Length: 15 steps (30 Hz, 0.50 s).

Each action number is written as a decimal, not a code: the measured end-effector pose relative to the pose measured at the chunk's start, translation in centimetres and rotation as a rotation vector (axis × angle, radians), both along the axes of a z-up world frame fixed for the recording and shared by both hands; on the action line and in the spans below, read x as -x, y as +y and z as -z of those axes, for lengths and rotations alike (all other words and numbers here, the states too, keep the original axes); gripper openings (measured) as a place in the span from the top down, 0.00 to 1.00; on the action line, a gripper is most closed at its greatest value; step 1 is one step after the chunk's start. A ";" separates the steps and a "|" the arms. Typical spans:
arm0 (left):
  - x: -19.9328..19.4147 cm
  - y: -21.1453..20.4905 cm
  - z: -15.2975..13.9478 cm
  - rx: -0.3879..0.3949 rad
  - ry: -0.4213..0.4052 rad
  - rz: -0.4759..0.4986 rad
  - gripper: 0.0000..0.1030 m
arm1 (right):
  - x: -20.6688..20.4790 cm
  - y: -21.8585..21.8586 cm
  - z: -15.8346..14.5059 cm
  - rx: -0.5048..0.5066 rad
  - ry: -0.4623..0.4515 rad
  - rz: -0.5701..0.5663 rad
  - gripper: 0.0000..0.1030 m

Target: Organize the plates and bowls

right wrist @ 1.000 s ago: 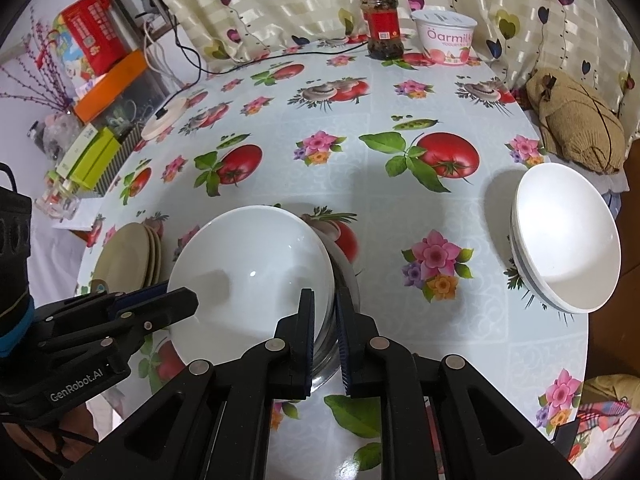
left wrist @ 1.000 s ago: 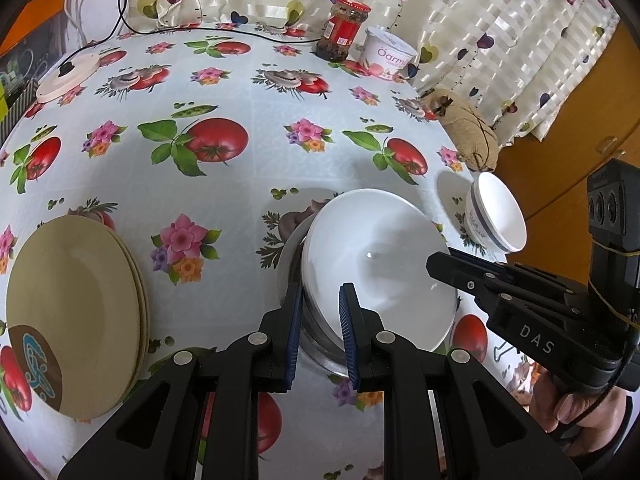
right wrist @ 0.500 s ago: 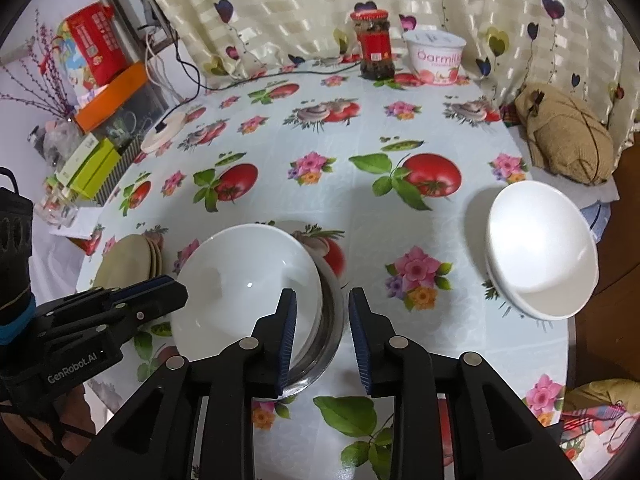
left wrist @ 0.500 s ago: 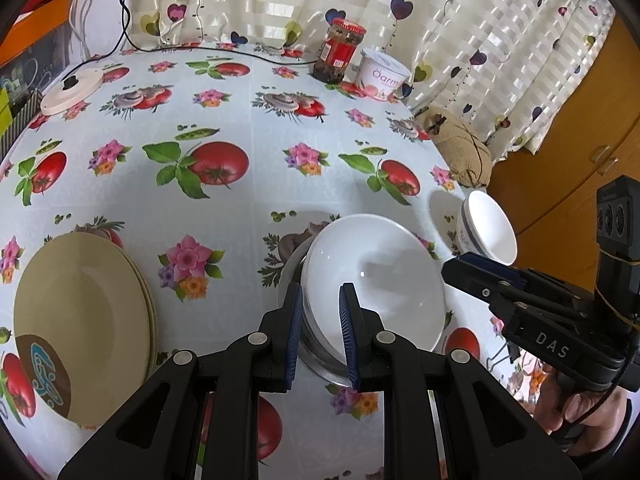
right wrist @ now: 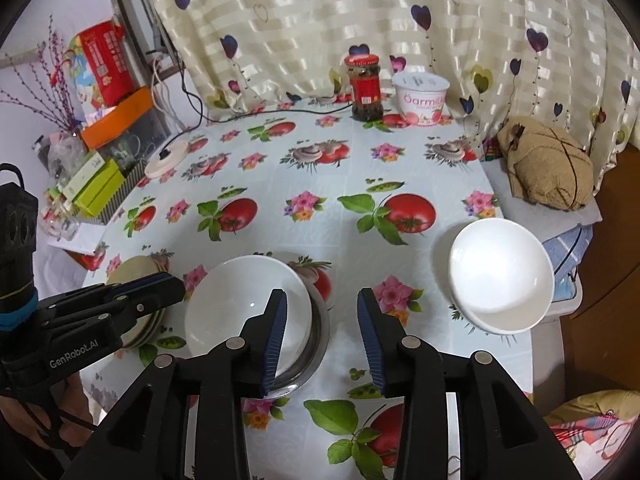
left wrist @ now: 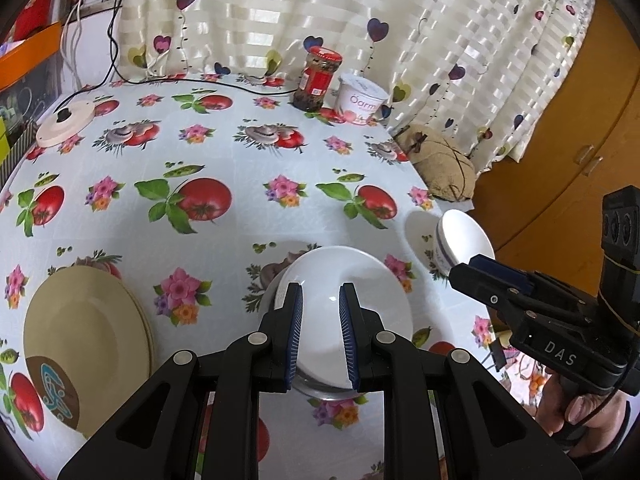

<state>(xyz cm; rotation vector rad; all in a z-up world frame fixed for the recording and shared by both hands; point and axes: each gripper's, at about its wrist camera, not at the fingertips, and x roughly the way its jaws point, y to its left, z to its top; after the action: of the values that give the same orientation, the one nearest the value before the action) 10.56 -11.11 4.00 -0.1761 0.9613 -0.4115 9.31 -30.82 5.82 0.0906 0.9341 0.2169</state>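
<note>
2 grippers are over the table and neither of them holds a thing. On my left wrist view the left gripper has its blue pads a little apart, with a narrow gap and nothing between them; it hangs above the near rim of the white bowl. On my right wrist view the right gripper is spread wide, its left finger over the right edge of the same white bowl, its right finger over the bare tablecloth.

The white bowl sits upright, mouth up, inside a metal bowl of which I see only the grey rim. It is round, so it has no long axis. It is plain glossy white with 1 small light reflection inside.

Near the right edge of the table stand the stacked white bowls, also mouth up; in the left view their outside shows a dark band under the rim. On the left side lies a stack of beige plates, flat, with a brown and blue mark on the near rim.

Both grippers point forward and downward to the table. A hand holds the right gripper's handle from below; the hand on the left gripper is mostly hidden.
</note>
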 end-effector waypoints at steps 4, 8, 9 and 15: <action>0.0 -0.6 -0.2 -0.001 -0.006 0.012 0.81 | 0.2 -0.6 -0.3 0.002 -0.008 0.012 0.64; -0.1 -1.2 -0.4 0.000 -0.012 0.026 0.81 | 0.3 -1.1 -0.3 -0.002 -0.015 0.024 0.63; -0.1 -1.4 -0.5 0.000 -0.014 0.030 0.81 | 0.3 -1.3 -0.4 -0.003 -0.016 0.027 0.63; -0.6 -2.9 -0.7 0.004 -0.018 0.062 0.81 | 0.5 -2.5 -0.5 -0.013 -0.025 0.045 0.62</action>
<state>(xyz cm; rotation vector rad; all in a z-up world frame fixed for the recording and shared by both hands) 11.15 -14.05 4.74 -0.1461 0.9497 -0.4710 8.79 -33.30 6.35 0.1210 0.9044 0.1820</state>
